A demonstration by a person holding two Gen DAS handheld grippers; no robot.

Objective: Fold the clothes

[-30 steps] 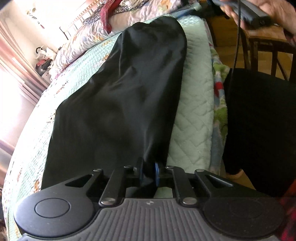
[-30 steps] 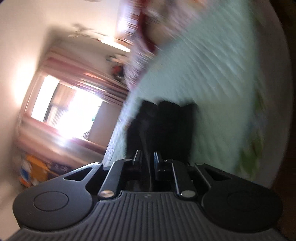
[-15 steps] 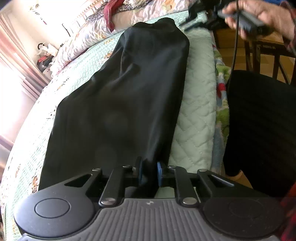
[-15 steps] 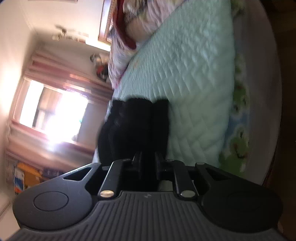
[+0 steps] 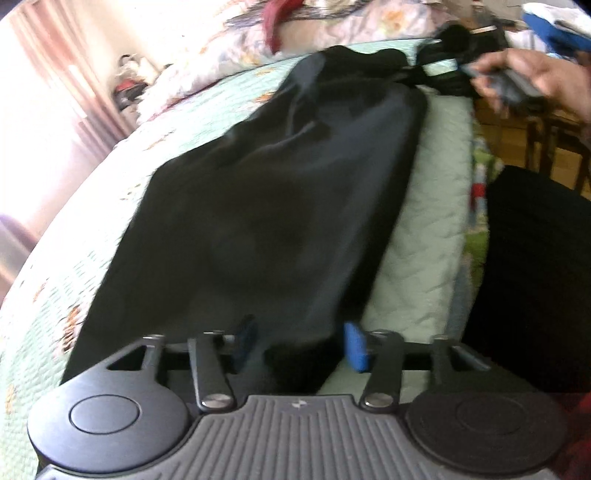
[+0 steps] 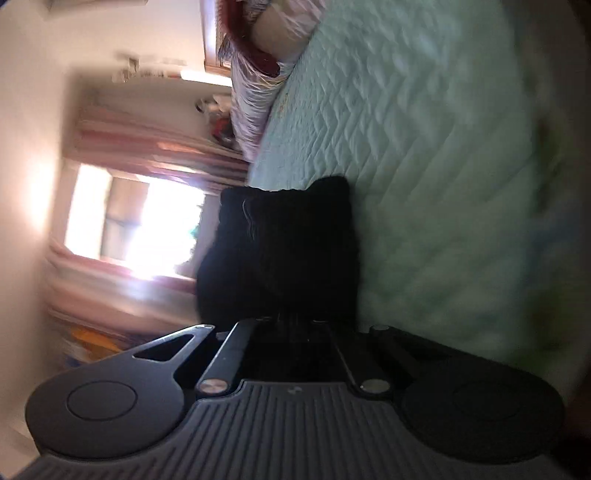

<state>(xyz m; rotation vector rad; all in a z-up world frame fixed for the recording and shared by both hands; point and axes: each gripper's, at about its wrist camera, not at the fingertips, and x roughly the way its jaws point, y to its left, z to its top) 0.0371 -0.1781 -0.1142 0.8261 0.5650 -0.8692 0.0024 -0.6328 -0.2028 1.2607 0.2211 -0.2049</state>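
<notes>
A long black garment (image 5: 280, 206) lies lengthwise on the pale green quilt (image 5: 417, 258). Its near end rests between the blue pads (image 5: 356, 347) of my left gripper (image 5: 301, 343), which stands open. At the garment's far end, a hand (image 5: 535, 74) holds my right gripper (image 5: 436, 70) against the cloth. In the right wrist view, my right gripper (image 6: 291, 317) is shut on a bunch of the black garment (image 6: 284, 251). The dark cloth hides its fingertips. The quilt (image 6: 424, 166) lies beyond.
Patterned pillows (image 5: 332, 22) are piled at the head of the bed. The person's dark-clad leg (image 5: 535, 277) stands by the bed's right edge, with wooden furniture (image 5: 546, 129) behind. A bright window with pink curtains (image 6: 140, 221) is on the left.
My left gripper has opened and let go of the garment's near end. The right gripper, still holding cloth, has come down toward the bed at the far end.
</notes>
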